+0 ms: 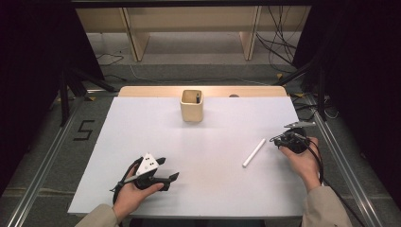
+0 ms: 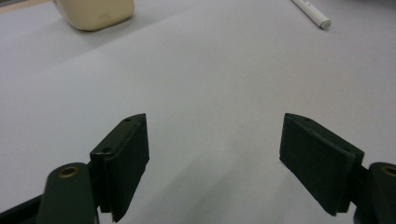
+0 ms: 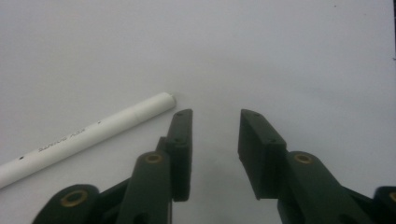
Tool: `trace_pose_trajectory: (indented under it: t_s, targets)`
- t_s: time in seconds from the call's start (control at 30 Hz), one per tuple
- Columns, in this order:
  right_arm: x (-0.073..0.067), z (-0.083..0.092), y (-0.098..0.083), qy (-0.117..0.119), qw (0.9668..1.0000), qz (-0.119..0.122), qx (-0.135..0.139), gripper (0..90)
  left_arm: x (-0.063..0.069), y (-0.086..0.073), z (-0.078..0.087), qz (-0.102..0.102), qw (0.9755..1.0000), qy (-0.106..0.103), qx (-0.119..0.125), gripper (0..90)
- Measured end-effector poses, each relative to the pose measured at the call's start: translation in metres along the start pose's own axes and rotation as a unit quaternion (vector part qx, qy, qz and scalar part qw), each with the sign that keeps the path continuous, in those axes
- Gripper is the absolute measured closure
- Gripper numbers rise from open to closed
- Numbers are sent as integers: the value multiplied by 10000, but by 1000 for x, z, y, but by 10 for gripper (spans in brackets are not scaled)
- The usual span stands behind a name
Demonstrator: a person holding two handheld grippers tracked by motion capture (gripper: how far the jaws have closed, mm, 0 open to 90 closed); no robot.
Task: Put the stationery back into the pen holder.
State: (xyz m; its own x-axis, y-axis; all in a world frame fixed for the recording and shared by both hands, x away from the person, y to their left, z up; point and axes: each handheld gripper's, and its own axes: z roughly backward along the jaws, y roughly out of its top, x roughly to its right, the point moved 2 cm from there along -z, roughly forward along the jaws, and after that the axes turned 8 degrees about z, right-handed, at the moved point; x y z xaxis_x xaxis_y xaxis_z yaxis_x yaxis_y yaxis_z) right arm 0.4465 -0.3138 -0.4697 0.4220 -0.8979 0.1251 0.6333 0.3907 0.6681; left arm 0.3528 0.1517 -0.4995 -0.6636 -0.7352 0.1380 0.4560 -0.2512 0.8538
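Matte black jaws, smooth white pen (image 3: 88, 135)

Pretty dim room, dark on both sides. Grey floor (image 1: 56, 142) with a black "5" (image 1: 83, 130) marked on it, cables (image 1: 279, 33) trailing around, light wooden shelving (image 1: 189, 23) behind the white worktop (image 1: 156, 132).

a white surface (image 1: 189, 156) carries a cream square cup (image 1: 191, 105) well ahead of the jaws; beyond it, a wooden shelf frame (image 1: 137, 33) and floor cables (image 1: 279, 42).
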Motion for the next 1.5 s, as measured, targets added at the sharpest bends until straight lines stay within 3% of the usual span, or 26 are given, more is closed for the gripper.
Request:
trace_pose_trajectory:
  t_s: [0.3, 0.4, 0.53, 0.6, 0.77, 1.17, 1.23, 1.33, 1.5]
  targets:
    - [-22, 16, -12, -57, 9993, -154, 322, 496, 7, 2, -4, 85, 9998, -164, -1, 258]
    - [-27, 19, -17, -55, 9989, -204, 422, 446, 13, 6, -9, 288, 9992, -257, 60, 265]
    - [-33, 23, -20, -76, 9988, -194, 453, 397, 26, 15, -20, 344, 9990, -277, 93, 275]
    - [-35, 24, -22, -92, 9986, -221, 468, 379, 35, 21, -30, 348, 9989, -289, 92, 277]
    - [-37, 24, -23, -161, 9983, -285, 482, 349, 64, 39, -60, 89, 9994, -325, 100, 311]
    - [-35, 24, -24, -294, 9971, -369, 592, 345, 124, 75, -141, -209, 9986, -434, -206, 395]
    - [-33, 25, -25, -325, 9968, -423, 595, 346, 132, 79, -153, -282, 9983, -430, -290, 412]
    - [-30, 25, -26, -373, 9961, -513, 613, 346, 142, 84, -168, -238, 9982, -418, -350, 433]
    - [-28, 25, -26, -431, 9955, -548, 645, 345, 149, 85, -187, -233, 9980, -282, -510, 479]
